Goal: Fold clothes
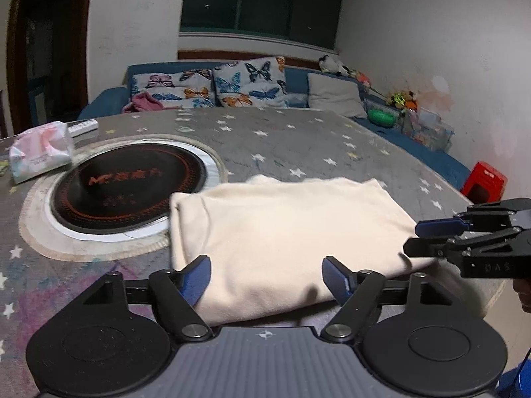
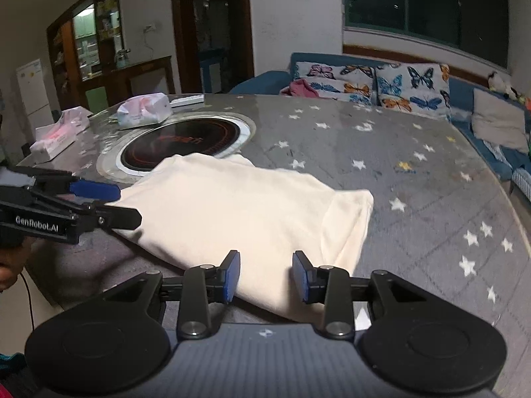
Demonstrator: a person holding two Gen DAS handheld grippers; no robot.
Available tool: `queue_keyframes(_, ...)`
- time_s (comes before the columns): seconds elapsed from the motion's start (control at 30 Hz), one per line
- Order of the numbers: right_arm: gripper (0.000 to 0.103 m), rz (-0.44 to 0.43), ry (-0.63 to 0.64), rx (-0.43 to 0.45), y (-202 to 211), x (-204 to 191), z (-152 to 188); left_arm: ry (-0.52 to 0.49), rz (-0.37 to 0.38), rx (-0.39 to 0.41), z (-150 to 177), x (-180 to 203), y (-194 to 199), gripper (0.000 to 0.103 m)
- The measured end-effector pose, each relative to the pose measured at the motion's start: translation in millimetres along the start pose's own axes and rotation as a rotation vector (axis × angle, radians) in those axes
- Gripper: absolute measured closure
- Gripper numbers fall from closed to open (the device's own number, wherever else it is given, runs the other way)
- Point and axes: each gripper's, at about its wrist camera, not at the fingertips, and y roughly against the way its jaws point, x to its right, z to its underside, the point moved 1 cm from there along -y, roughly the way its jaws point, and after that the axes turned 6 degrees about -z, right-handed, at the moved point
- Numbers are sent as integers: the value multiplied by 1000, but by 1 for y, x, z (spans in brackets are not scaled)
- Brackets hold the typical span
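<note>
A cream garment [image 1: 282,232] lies folded into a rough rectangle on the star-patterned table [image 1: 298,139]; it also shows in the right wrist view [image 2: 239,205]. My left gripper [image 1: 267,278] is open, its blue pads on either side of the garment's near edge. My right gripper [image 2: 265,275] is open over the garment's near right edge. In the left wrist view the right gripper [image 1: 411,235] reaches in from the right at the garment's right corner. In the right wrist view the left gripper [image 2: 127,204] comes in from the left at the garment's left edge.
A round black induction plate [image 1: 129,185] is set into the table, touching the garment's far left corner. A tissue pack [image 1: 39,151] and a white remote [image 1: 83,126] lie beyond it. A blue sofa with butterfly cushions [image 1: 245,83] stands behind. A red box [image 1: 486,184] sits right.
</note>
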Motion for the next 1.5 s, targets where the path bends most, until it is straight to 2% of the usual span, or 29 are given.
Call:
queue_keyframes(0.27,64,-52,115,-2,-6,-28,-11,68,-63,-20,8,-25,2,25)
queue_keyframes(0.53,64,-64,157,-61,-27,-38,-6,109,-111,-61,19,-42,-3,26)
queue_keyframes(0.87,64,-97,260,-60,-28,-58,-29,158,-93,-18,12,-56,9,26)
queue_keyframes(1.17,64,-203,475,-75,-49,-116,-40,298,-129,-25,1,-93,11,29)
queue_keyframes(1.3,65,-239,532,-85,-59,-137,-40,348,-111,-30,-3,-103,11,29)
queue_keyframes(1.5,65,-250,612,-106,-78,-156,-36,425,-67,-61,-7,-112,5,29)
